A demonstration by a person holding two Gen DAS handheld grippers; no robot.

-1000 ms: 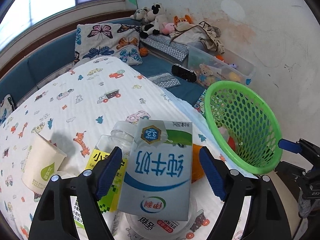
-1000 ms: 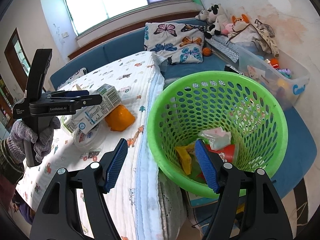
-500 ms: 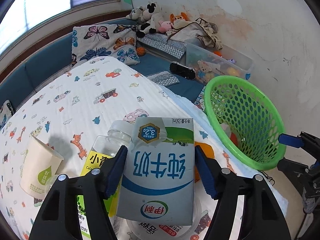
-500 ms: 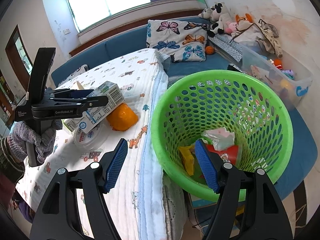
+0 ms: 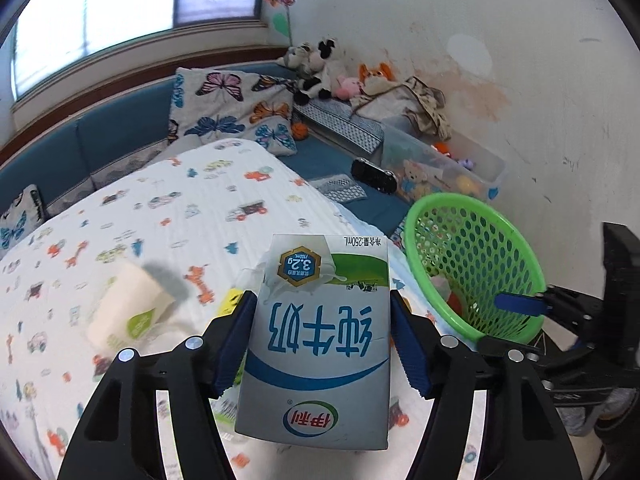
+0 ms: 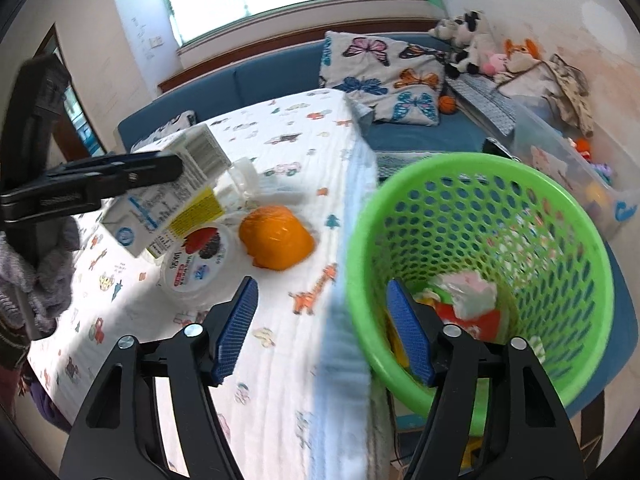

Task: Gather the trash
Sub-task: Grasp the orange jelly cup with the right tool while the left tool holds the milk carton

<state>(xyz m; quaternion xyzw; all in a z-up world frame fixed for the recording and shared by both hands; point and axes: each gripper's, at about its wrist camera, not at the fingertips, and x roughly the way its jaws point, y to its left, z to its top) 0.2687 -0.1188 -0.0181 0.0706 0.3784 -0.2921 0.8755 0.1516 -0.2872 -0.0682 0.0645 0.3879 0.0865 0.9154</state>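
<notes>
Left gripper (image 5: 322,340) clenched on milk carton (image 5: 320,344), lifted off quilt. Right gripper (image 6: 322,330) closing, nothing between pads, near rim of green basket (image 6: 472,184).

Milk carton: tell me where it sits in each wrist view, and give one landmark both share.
Left wrist view: the milk carton fills the bottom centre, upside down, gripped between the left tool's blue pads.
Right wrist view: it is at the left, mid-height, tilted above the bed.
Shared landmark: the green basket, right in both views.

Bright window (image 5: 132,20), blue bench (image 5: 120,136), stained white wall (image 5: 520,60).
</notes>
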